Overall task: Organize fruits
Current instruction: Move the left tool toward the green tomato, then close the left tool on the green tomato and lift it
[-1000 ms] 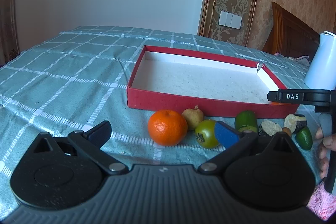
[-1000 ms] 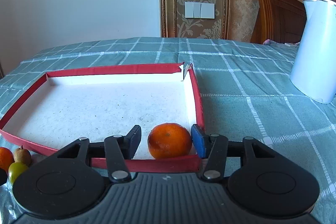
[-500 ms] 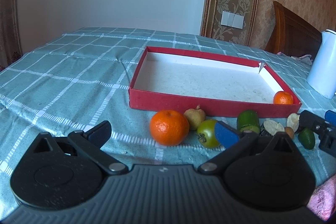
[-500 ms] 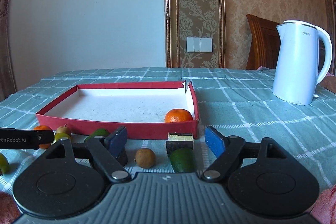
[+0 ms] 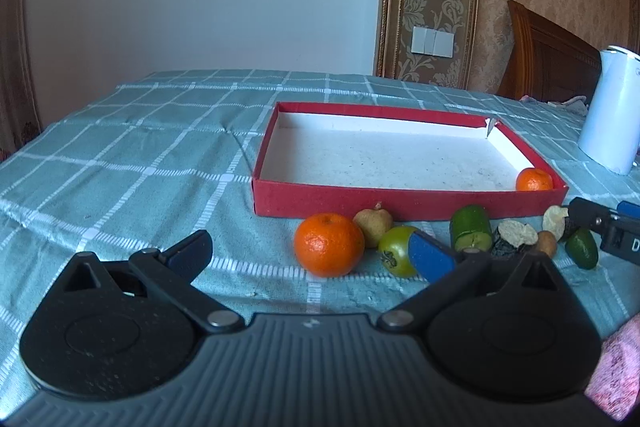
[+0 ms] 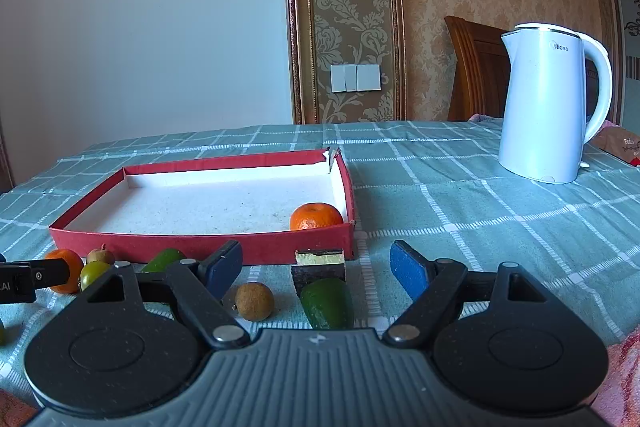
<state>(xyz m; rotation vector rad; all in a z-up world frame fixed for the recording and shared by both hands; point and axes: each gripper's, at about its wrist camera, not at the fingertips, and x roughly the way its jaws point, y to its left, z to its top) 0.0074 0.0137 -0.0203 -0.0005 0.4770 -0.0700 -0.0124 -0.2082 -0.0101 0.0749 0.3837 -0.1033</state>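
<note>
A red box [image 5: 276,198] with a white floor lies on the checked cloth; it also shows in the right wrist view [image 6: 200,247]. One small orange [image 5: 534,180] [image 6: 316,217] sits in its near right corner. In front of the box lies a row of fruit: a larger orange [image 5: 329,249], a small pear [image 5: 373,221], a green tomato-like fruit [image 5: 394,256], a cut green piece [image 5: 471,232], a brown round fruit [image 6: 254,301] and a green avocado-like fruit [image 6: 327,303]. My left gripper [image 5: 310,255] is open, just before the larger orange. My right gripper [image 6: 318,269] is open and empty, over the avocado-like fruit.
A white electric kettle [image 6: 550,103] stands on the cloth at the right; it also shows in the left wrist view [image 5: 610,111]. A dark block with a yellow top [image 6: 319,267] lies against the box front. A wooden chair back [image 6: 474,71] stands behind the table.
My right gripper has let go of the small orange in the box corner and has drawn back to the fruit row, open. My left gripper has hardly moved.
</note>
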